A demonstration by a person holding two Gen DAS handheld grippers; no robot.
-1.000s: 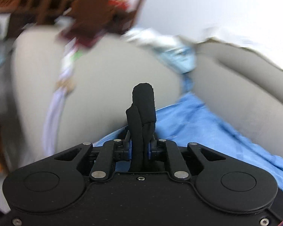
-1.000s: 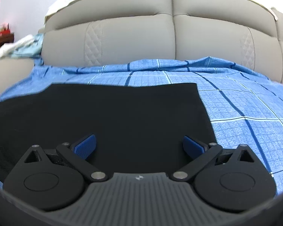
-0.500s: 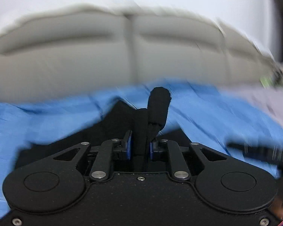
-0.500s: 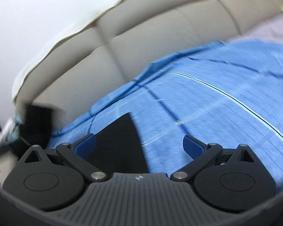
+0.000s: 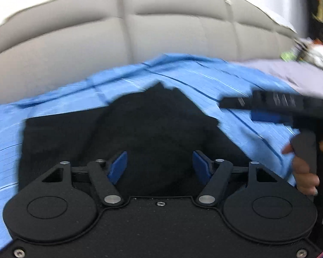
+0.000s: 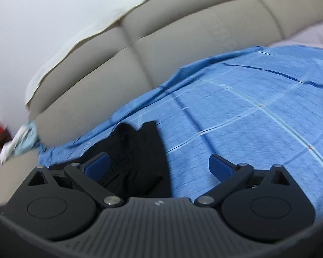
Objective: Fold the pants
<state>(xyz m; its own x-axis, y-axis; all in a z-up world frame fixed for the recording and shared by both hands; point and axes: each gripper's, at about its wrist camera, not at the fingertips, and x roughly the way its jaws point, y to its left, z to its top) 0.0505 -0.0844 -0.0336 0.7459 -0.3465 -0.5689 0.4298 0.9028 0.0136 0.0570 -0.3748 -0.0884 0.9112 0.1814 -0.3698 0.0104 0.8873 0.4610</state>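
Now both tongs, left [image 5: 159, 165] and right [image 6: 159, 167], spread empty; pants [image 5: 140, 133] lie bunched mid-frame on bed [image 6: 258, 116], seemingly mid-fold. Next we regrasp an edge.

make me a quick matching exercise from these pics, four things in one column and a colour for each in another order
Things:
1. pants
2. sheet
3. headboard
4. gripper pads

Colours:
a. beige
b. dark blue
c. black
d. light blue check

Pairs: 1-c, 2-d, 3-a, 4-b
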